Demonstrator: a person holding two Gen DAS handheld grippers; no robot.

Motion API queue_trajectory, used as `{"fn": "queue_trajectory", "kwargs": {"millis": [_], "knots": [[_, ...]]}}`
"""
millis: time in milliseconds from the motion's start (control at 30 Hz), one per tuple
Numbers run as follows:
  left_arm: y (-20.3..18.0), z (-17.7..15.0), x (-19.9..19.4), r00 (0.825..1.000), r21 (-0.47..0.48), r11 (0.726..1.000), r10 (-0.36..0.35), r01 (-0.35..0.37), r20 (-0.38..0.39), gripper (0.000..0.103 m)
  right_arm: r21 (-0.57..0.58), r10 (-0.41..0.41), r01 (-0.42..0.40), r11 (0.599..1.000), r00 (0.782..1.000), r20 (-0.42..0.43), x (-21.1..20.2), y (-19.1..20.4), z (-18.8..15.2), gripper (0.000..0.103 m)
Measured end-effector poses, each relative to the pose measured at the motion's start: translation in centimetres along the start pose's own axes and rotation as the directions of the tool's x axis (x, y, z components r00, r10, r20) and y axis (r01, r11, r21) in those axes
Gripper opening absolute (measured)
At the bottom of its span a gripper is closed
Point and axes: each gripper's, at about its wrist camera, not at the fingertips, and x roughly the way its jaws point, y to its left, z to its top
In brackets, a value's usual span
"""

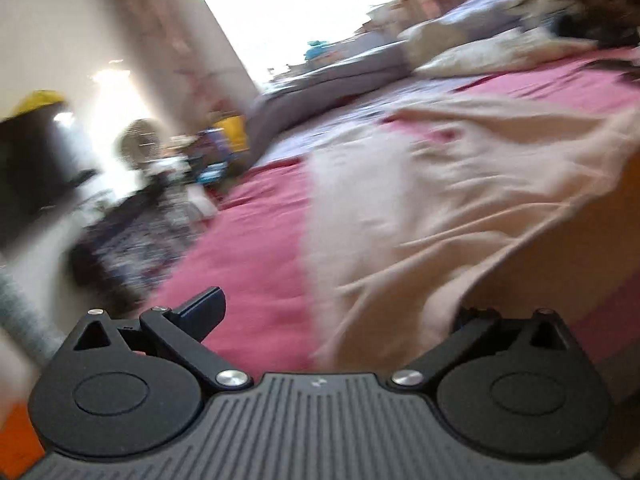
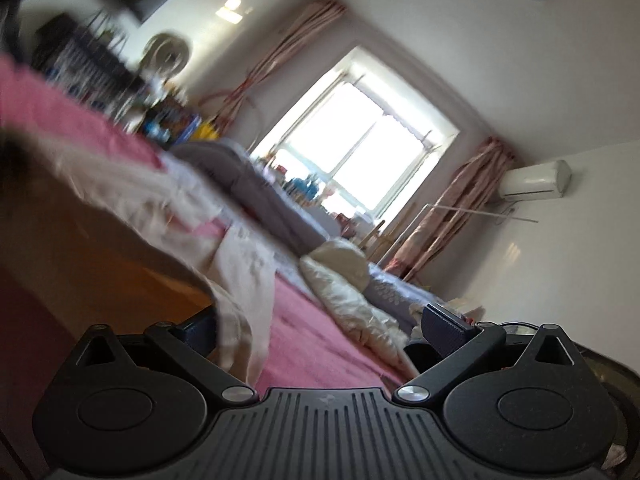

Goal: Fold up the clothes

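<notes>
Right claw jaws wide, gripping nothing; left claw spread, empty. Cream garment lies on bed ahead, between both. Step: release done; next needs regrasping an edge.

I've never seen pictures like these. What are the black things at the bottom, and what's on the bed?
Those are two claws that a person holds, one in each hand. Each has a camera looking along its fingers, so one picture comes from the left claw, the other from the right claw. On the pink bed lies a cream cloth to be folded. Both claws are open; the cloth hangs by them, but neither pinches it.
</notes>
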Motion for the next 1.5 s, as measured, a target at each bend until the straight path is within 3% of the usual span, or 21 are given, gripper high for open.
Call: {"fn": "queue_trajectory", "kwargs": {"millis": [133,200,267,367,467,533,633,767,900,933,1033,1200,1333,1400,1467,1500], "knots": [[2.1,-1.1,0.6,0.995,-0.046,0.995,0.083,-0.085,-0.055,0.103,-0.097,0.06,-0.071,0.993,0.992,-0.114,1.7,1.9,-0.8,0.1],[2.7,-1.2,0.6,0.995,-0.064,0.994,0.08,-0.084,-0.063,0.103,-0.102,0.088,-0.097,0.99,0.992,-0.092,1.5,2.0,-0.7,0.083],[2.7,-1.2,0.1,0.996,-0.059,0.995,0.077,-0.08,-0.044,0.103,-0.106,0.09,-0.095,0.99,0.995,-0.051,0.9,1.6,-0.3,0.049],[2.7,-0.5,-1.8,0.995,-0.044,0.995,0.095,-0.094,0.03,0.103,-0.103,0.078,-0.077,0.992,0.997,0.013,-0.3,0.5,0.9,0.022],[2.9,0.2,-3.0,0.988,-0.037,0.992,0.123,-0.12,0.09,0.103,-0.095,0.068,-0.063,0.993,0.997,0.048,-1.1,-0.5,1.7,0.018],[2.9,0.1,-2.3,0.995,-0.037,0.996,0.086,-0.084,0.044,0.103,-0.109,0.121,-0.12,0.987,0.993,0.004,-0.9,-0.2,1.3,0.013],[2.8,-0.4,-1.6,0.998,-0.043,0.997,0.056,-0.058,-0.029,0.103,-0.116,0.235,-0.242,0.963,0.969,-0.074,-0.8,0.3,0.5,0.011],[2.6,-0.9,-1.8,0.997,-0.036,0.998,0.048,-0.05,-0.058,0.103,-0.148,0.264,-0.272,0.951,0.962,-0.077,-1.3,0.7,0.3,0.009],[2.1,-1.2,-1.8,0.996,-0.022,0.999,0.024,-0.026,-0.091,0.103,-0.134,0.313,-0.33,0.934,0.94,-0.132,-0.9,0.8,0.4,0.008],[2.0,-1.4,-1.6,0.994,-0.019,1.0,0.01,-0.012,-0.111,0.103,-0.132,0.337,-0.359,0.924,0.928,-0.161,-0.6,0.9,0.4,0.008],[1.4,-2.0,-0.4,0.981,-0.022,0.999,-0.051,0.047,-0.188,0.103,-0.104,0.438,-0.482,0.87,0.852,-0.288,0.9,1.4,-0.2,0.008],[1.1,-2.2,0.2,0.969,0.004,0.995,-0.097,0.101,-0.226,0.103,-0.096,0.508,-0.558,0.824,0.804,-0.309,1.7,0.8,0.5,0.01],[2.6,-1.9,-0.4,0.953,-0.029,0.979,-0.203,0.202,-0.223,0.102,-0.062,0.589,-0.628,0.776,0.757,-0.283,2.0,-1.4,1.1,0.014],[3.8,-1.8,-0.8,0.943,-0.069,0.966,-0.258,0.249,-0.21,0.101,0.001,0.629,-0.651,0.759,0.733,-0.258,2.4,-3.1,1.6,0.026],[4.7,-2.0,-0.9,0.937,-0.103,0.958,-0.283,0.267,-0.206,0.101,0.082,0.655,-0.657,0.749,0.717,-0.238,3.0,-4.7,1.6,0.065],[5.1,-2.2,-0.8,0.936,-0.118,0.957,-0.286,0.266,-0.207,0.101,0.141,0.674,-0.661,0.737,0.703,-0.226,3.6,-5.5,1.4,0.074]]}}
